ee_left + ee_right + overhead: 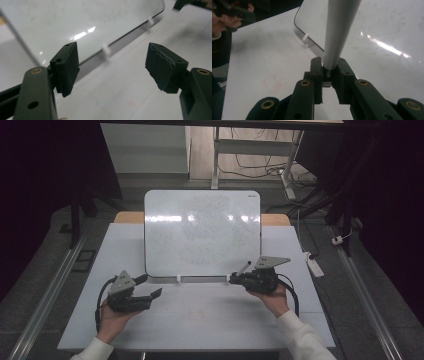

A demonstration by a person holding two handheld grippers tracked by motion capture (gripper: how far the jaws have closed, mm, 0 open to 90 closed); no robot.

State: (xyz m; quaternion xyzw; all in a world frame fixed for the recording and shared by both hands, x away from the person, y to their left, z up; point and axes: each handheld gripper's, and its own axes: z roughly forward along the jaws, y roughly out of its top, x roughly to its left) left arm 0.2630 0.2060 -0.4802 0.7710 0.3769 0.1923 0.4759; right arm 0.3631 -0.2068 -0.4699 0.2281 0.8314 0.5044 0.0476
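Observation:
A whiteboard (202, 232) lies on the white table (200, 320), its surface wiped but faintly smudged. My right gripper (234, 279) is at the board's near right corner, shut on a pale grey marker (245, 268). In the right gripper view the marker (339, 32) rises straight out from between the jaws of the gripper (329, 68), over the whiteboard (387, 25). My left gripper (151, 285) is held just off the board's near left corner, open. In the left gripper view its jaws (112, 65) stand wide apart with nothing between them, facing the whiteboard (75, 20).
Small white clips (106, 51) sit along the board's near edge. Faint red marks (272, 83) stain the table in front of the board. A power strip (315, 265) and cables lie on the floor to the right. Desk legs (216, 155) stand beyond the table.

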